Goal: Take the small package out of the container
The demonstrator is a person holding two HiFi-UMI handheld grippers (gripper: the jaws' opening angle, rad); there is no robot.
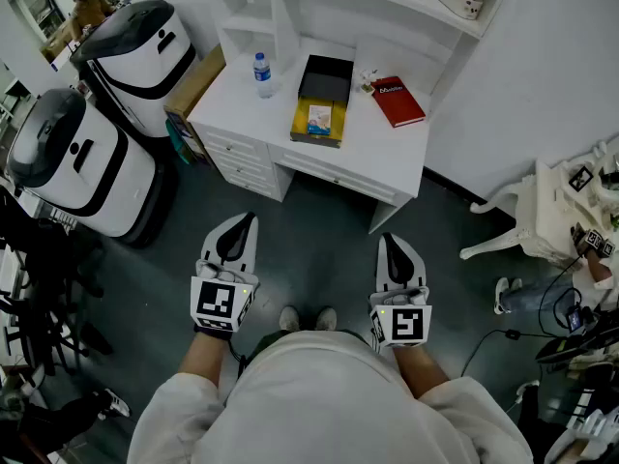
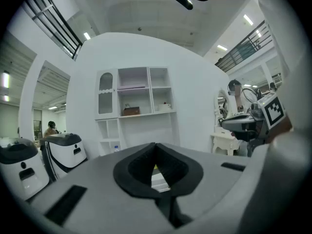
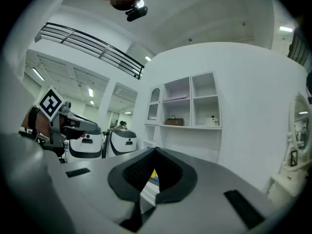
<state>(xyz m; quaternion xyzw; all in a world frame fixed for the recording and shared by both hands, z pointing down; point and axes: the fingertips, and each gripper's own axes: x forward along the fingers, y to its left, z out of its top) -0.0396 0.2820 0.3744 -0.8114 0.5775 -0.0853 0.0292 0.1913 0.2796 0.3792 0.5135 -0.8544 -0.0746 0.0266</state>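
Note:
On the white desk point(image 1: 387, 153) ahead of me stands the container point(image 1: 338, 122), a yellow box with its black lid point(image 1: 325, 78) folded back. A small light package point(image 1: 320, 118) lies inside it. Both grippers hang low over the floor, well short of the desk. My left gripper point(image 1: 249, 217) is shut, its tips together with nothing between them. My right gripper point(image 1: 385, 239) is shut and empty too. In the left gripper view the left gripper point(image 2: 156, 144) points at the desk. A sliver of the yellow box point(image 3: 153, 173) shows through the right gripper point(image 3: 156, 150).
A water bottle point(image 1: 262, 74) stands left of the box and a red book point(image 1: 397, 101) lies to its right. Shelves rise behind the desk. Two white-and-black machines point(image 1: 145, 51) point(image 1: 77, 162) stand at the left, and a white chair point(image 1: 551, 211) with cables at the right.

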